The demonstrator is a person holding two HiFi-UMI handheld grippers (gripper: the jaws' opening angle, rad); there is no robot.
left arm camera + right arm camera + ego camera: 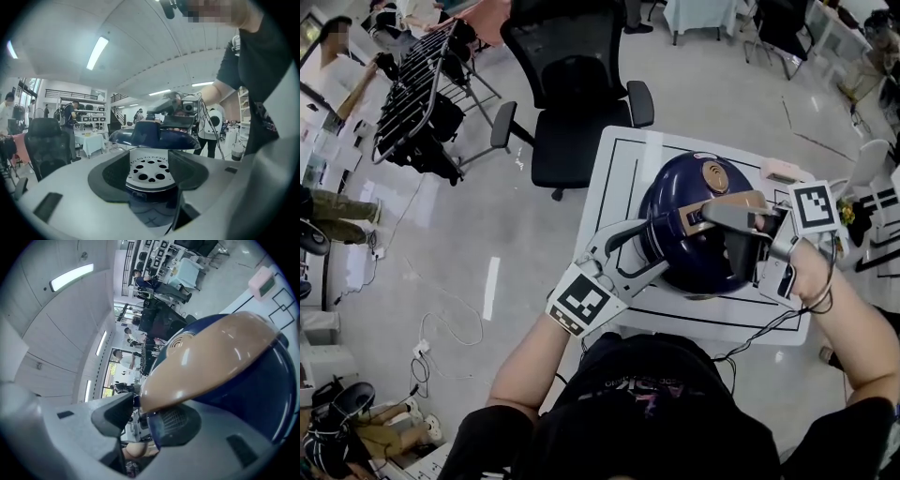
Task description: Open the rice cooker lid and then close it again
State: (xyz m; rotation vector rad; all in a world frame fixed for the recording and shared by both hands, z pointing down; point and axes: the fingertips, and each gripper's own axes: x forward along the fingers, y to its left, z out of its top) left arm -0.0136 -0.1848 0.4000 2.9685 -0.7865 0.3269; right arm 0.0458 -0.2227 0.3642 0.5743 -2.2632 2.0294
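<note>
You have one rice cooker [698, 220] on one white table [619, 159], near the middle of the tabletop, with one tan handle [727, 208] across its lid. One small pink device [781, 171] lies at the tabletop's far right corner. You carry two grippers, the left gripper [661, 244] and the right gripper [733, 234], and two marker cubes, one on the left [578, 300] and one on the right [814, 206]. Past the far edge stands one black office chair [572, 84]. One black rack [422, 103] stands on the floor off the left edge.
</note>
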